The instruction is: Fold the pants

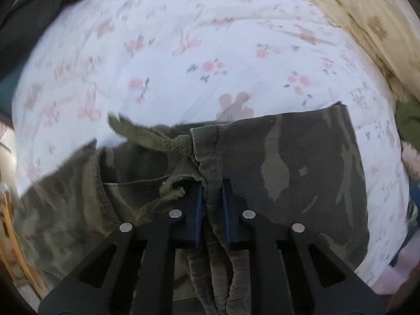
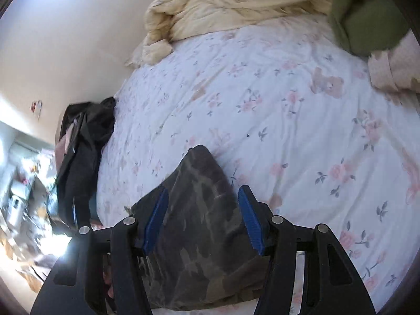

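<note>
**A:** Left wrist view. What do we hold, and how should the step be done?

**B:** Our left gripper (image 1: 212,197) has its jaws drawn nearly together on a bunched ridge of the camouflage pants (image 1: 302,168), at the waistband close to the knotted drawstring (image 1: 168,141). The blue pads press the cloth from both sides, and the slack hangs down between the fingers. The pants lie on the floral bedsheet (image 1: 183,52), waistband toward the middle of the bed. We judge the fold is under way; to do it well, we should keep this pinch firm, carry the edge in a low arc, and lay it flat so the layers meet edge to edge. The loose drawstring could get trapped in the fold, so we would tuck it inward.

**A:** Right wrist view. And the other hand?

**B:** Here our right gripper (image 2: 203,215) has its jaws standing wide apart, with a humped end of the same pants between them. The cloth seems to touch the inner faces of both pads, yet nothing is pinched; whether it rests on the fingers or only passes between them, we cannot tell. The cream quilt (image 2: 223,8) lies heaped at the far end of the bed, and dark clothing (image 2: 84,152) sits at the bed's edge. We would close on this end before moving, so that both hands travel together and the fabric stays taut.
</note>
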`<state>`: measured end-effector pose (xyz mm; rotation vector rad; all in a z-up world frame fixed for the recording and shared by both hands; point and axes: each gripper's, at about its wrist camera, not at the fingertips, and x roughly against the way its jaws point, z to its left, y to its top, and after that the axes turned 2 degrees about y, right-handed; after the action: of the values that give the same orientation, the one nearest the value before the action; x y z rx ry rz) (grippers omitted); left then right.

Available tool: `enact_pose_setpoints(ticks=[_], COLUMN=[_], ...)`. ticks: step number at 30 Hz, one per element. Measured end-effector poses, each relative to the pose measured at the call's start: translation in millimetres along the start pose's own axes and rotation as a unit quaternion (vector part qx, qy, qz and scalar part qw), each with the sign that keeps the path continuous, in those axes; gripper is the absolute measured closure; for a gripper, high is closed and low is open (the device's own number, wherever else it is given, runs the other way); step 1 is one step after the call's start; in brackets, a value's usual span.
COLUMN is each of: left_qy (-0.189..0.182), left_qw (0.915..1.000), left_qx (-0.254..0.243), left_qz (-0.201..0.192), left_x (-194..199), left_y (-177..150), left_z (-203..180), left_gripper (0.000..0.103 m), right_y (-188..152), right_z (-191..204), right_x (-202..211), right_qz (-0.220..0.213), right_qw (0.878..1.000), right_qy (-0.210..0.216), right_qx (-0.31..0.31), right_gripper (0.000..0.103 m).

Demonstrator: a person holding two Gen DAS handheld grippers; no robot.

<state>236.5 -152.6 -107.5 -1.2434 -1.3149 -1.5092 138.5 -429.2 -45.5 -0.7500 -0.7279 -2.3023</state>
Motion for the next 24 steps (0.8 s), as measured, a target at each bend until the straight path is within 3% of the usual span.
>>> enact_pose_setpoints(ticks=[4,6,8,10,13,16,17,19,22,24], left_qy=[-0.025,-0.002,0.021,0.017,-0.001,0.018,0.022,0.030,0.013,0.014], left_qw=[0.9992,0.9993,0.9995,0.9989,0.9986,0.9990,0.9990,0.9991,0.9992,0.9989], left_qx=[0.022,0.030,0.025,0.040,0.052,0.039,0.036,0.030,0.034,0.037], left_qz=[-0.020,-0.023,-0.002,0.015,0.010,0.014,0.016,0.008,-0.016,-0.027], left_x=[33.7,33.2,16.4,5.0,9.2,11.5,12.0,18.7,30.1,32.5], left_y=[-7.0,-6.6,-6.6,-4.3,-3.1,-2.7,-1.8,-0.1,5.8,11.3], left_z=[12.4,21.0,22.9,26.4,26.3,24.2,24.6,27.2,36.1,40.1], left_gripper=[0.094,0.094,0.094,0.093,0.087,0.079,0.075,0.070,0.054,0.051], right_y=[-3.3,-7.0,-15.3,-26.8,-68.5,-122.3,-140.8,-157.9,-169.8,-166.6], right_z=[3.3,7.5,10.1,8.4,12.6,16.2,13.1,9.2,10.6,16.9], right_x=[1.1,-0.3,-2.4,-5.5,-12.4,-27.6,-35.7,-44.9,-56.0,-59.9], right_qz=[0.020,0.027,0.047,0.073,0.123,0.163,0.173,0.181,0.187,0.180], right_qw=[1.000,0.999,0.998,0.996,0.989,0.982,0.977,0.973,0.967,0.971], right_qy=[0.022,0.026,0.028,0.039,0.072,0.073,0.079,0.079,0.099,0.100], right_qx=[-0.007,0.004,0.006,-0.014,-0.045,-0.068,-0.095,-0.120,-0.139,-0.125], right_gripper=[0.046,0.046,0.046,0.046,0.046,0.048,0.053,0.063,0.063,0.063])
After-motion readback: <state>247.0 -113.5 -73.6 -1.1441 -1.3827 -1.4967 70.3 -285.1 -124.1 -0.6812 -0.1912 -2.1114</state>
